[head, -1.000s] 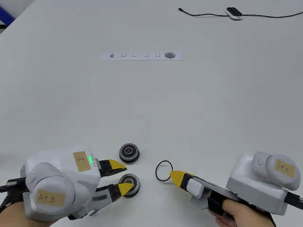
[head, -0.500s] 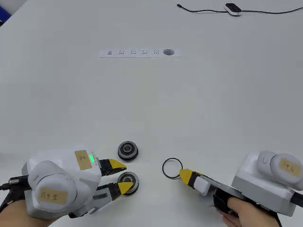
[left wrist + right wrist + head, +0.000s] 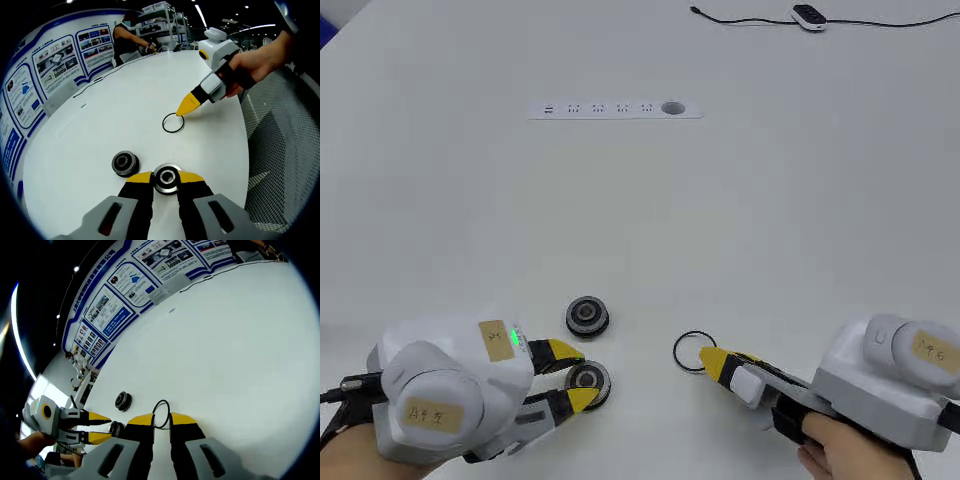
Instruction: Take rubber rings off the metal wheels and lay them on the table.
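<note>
The white worktop (image 3: 770, 220) is bare around the job, so the ring has room to lie.

Your left claw (image 3: 574, 376) sits low at the near edge. Its yellow tips are pressed to either side of the near wheel (image 3: 588, 379), clamped on it. Your right claw (image 3: 712, 362) comes in from the right with its jaws drawn almost together. They pinch the near arc of the ring (image 3: 675, 351), and the rest of the loop rests flat on the worktop, well clear of both wheels.

The near wheel shows a bright metal rim in the left gripper view, so I judge that this ring came off it. The far wheel (image 3: 587, 316) looks dark around its edge and probably has its ring on. It stands loose just beyond the left claw's tips.

Watch these from here:
- The ring is thin and springy. If you lift before the jaws part, it may cling to a tip and ride up, then flick away.
- If you part the jaws while sliding, the ring may skid back toward the wheels.
- If you let go of the near wheel carelessly, it may roll into the far wheel.
- The far wheel is free. If you nudge it with a tip before gripping it squarely, it may roll off across the worktop.
</note>
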`<action>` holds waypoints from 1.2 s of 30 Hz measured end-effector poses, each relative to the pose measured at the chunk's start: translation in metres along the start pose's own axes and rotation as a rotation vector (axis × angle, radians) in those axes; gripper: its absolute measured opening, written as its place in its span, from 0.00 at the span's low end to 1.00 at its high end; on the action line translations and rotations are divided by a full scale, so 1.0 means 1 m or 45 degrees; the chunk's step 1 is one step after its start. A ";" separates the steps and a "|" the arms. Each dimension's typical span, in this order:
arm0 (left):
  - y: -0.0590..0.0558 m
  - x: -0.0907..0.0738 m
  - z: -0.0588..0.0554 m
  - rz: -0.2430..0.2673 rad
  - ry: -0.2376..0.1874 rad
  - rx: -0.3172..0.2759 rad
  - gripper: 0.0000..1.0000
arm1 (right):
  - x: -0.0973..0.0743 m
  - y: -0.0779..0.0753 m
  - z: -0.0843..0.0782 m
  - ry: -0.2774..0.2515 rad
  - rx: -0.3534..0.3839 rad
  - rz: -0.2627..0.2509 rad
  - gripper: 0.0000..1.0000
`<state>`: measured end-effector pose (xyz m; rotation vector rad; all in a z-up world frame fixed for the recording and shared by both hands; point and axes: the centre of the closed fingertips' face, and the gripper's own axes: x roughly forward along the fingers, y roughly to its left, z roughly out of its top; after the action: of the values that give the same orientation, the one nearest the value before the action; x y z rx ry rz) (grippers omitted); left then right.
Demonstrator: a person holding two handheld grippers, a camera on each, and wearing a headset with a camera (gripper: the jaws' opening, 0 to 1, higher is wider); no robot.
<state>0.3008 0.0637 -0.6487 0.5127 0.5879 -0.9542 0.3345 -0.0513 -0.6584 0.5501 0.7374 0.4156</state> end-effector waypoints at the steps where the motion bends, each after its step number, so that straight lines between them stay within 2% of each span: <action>1: 0.000 0.000 0.000 0.000 0.000 0.002 0.19 | 0.000 -0.001 0.000 0.001 -0.015 -0.005 0.13; 13: -0.001 -0.001 0.002 -0.003 -0.008 0.004 0.18 | -0.002 -0.002 0.012 -0.050 -0.136 -0.044 0.19; 19: -0.001 -0.001 0.001 -0.006 0.000 0.006 0.17 | -0.001 0.004 0.016 -0.072 -0.132 -0.008 0.19; 24: -0.003 0.000 0.000 -0.012 0.001 0.003 0.16 | 0.001 0.018 0.015 -0.074 -0.139 0.065 0.19; 30: -0.003 0.000 -0.001 -0.014 0.012 0.007 0.14 | 0.007 0.041 0.003 -0.022 -0.157 0.195 0.20; 36: -0.004 0.000 -0.002 -0.019 0.017 0.000 0.14 | 0.010 0.059 -0.010 0.038 -0.135 0.297 0.23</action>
<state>0.2972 0.0633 -0.6511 0.5156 0.6042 -0.9657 0.3243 0.0035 -0.6346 0.5326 0.6777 0.6770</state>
